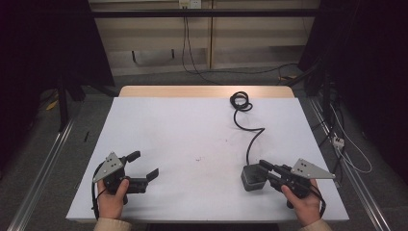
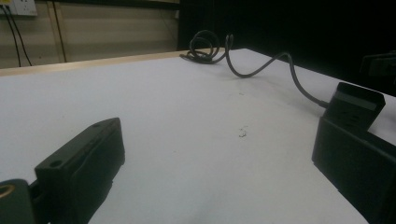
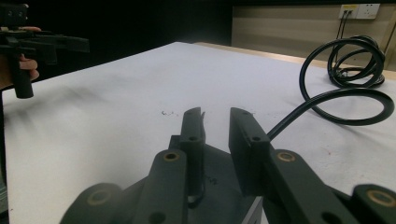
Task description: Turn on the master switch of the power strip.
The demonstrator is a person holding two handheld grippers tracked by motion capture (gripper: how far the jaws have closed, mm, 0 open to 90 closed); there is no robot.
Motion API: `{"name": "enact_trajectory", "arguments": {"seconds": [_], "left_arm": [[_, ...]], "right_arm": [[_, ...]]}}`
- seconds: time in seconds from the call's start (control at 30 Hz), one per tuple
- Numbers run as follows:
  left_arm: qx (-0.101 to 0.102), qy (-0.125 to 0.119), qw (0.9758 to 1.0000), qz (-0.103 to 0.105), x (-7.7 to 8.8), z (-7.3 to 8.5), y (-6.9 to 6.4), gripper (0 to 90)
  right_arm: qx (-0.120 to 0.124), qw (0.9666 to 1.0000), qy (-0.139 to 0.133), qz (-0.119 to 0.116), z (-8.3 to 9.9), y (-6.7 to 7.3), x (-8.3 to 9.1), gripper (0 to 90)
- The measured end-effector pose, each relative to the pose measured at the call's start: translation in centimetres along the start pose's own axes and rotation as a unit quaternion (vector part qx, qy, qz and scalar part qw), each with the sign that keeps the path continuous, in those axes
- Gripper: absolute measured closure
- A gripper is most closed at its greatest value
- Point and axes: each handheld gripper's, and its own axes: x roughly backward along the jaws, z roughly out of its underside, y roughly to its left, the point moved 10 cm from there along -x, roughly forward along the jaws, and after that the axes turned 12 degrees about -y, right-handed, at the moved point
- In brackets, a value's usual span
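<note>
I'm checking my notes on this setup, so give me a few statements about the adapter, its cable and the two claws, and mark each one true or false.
1. The black cable runs from the black box-shaped power adapter to a coil near the far edge of the white table. True.
2. The left claw is clamped on the cable. False: its jaws stand wide open over bare table, far from the cable.
3. The right claw is at the adapter. True.
4. The adapter lies near the table's left edge. False: it lies at the near right, in front of the person's right hand.
</note>
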Motion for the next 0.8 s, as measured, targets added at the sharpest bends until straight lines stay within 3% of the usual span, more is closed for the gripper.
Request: {"name": "enact_trajectory", "arguments": {"seconds": [0.8], "left_arm": [[0.001,0.001,1.0,0.0,0.02,0.03,0.0,2.4]], "right_arm": [[-0.009,0.9998,0.009,-0.015,0.24,0.22,0.11,81.1]]}}
